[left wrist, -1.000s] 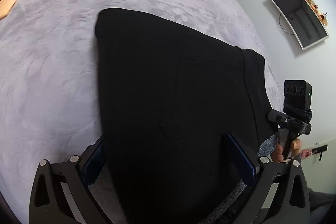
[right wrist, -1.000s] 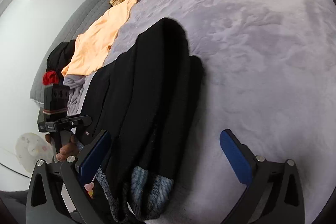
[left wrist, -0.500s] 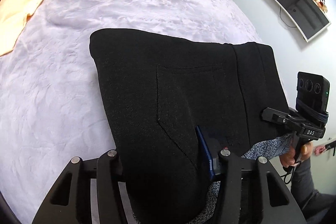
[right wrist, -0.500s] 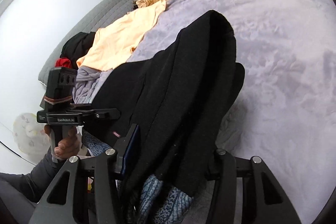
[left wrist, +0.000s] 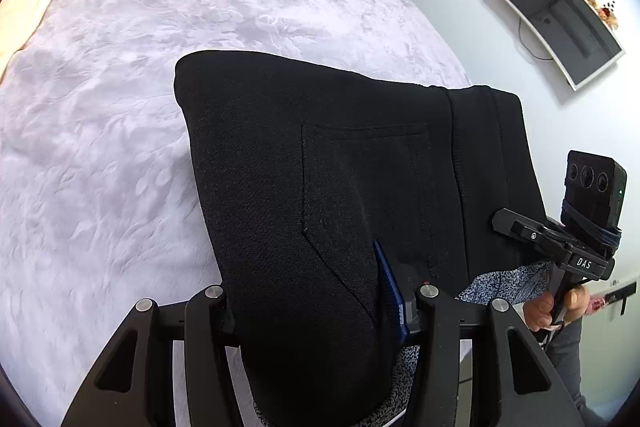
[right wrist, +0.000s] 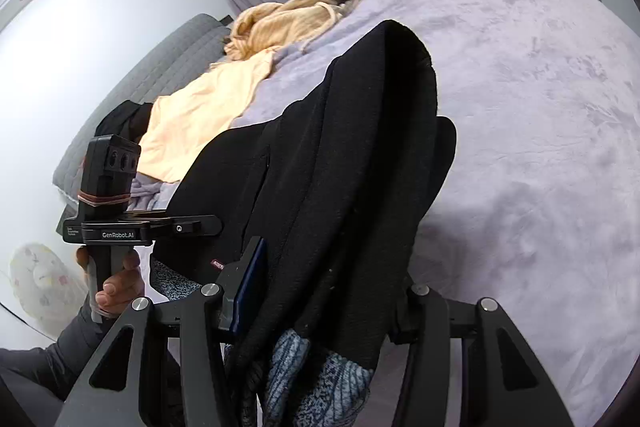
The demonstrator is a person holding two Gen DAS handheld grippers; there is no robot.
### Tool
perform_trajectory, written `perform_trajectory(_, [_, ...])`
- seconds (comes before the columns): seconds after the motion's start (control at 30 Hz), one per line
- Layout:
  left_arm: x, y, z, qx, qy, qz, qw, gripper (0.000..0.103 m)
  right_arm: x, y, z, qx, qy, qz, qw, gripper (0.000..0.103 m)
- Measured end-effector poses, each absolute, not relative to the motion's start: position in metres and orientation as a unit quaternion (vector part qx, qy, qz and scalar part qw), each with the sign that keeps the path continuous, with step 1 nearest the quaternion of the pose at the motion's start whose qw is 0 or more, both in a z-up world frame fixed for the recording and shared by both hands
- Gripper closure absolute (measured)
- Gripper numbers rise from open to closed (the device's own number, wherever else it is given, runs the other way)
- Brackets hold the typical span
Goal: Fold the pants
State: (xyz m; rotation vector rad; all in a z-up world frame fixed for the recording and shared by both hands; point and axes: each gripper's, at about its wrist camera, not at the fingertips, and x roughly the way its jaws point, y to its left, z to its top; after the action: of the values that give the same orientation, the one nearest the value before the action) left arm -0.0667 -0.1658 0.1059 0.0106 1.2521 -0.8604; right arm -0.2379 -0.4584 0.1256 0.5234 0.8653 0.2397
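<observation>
Item: black pants (left wrist: 340, 187), folded bundle on the lilac bed cover (left wrist: 100, 167).
Left gripper (left wrist: 316, 307): pinching the near pants edge.
Right gripper (right wrist: 320, 303): pinching the waistband end.
Long axis: waistband at 3 o'clock in the left view; fold at 12.
Nearer hand: both grip; neither favoured.

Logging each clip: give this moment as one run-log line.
left gripper: shut on pants | right gripper: shut on pants | pants: folded, near edge raised off bed

bright even daylight, sharp focus, strong fisheye bending, dark corners
</observation>
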Motion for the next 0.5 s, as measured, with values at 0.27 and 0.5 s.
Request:
perform_trajectory(0.27, [-0.049, -0.179, 0.064, -0.005, 0.600, -0.363, 0.713, 0.047, -0.204, -0.492, 0.079, 0.286, 0.454, 0.103, 0.837, 0.047])
perform_trajectory(0.5, [-0.056, -0.144, 0.067, -0.006, 0.595, -0.309, 0.742, 0.005, -0.217, -0.513, 0.065, 0.341, 0.442, 0.062, 0.827, 0.021])
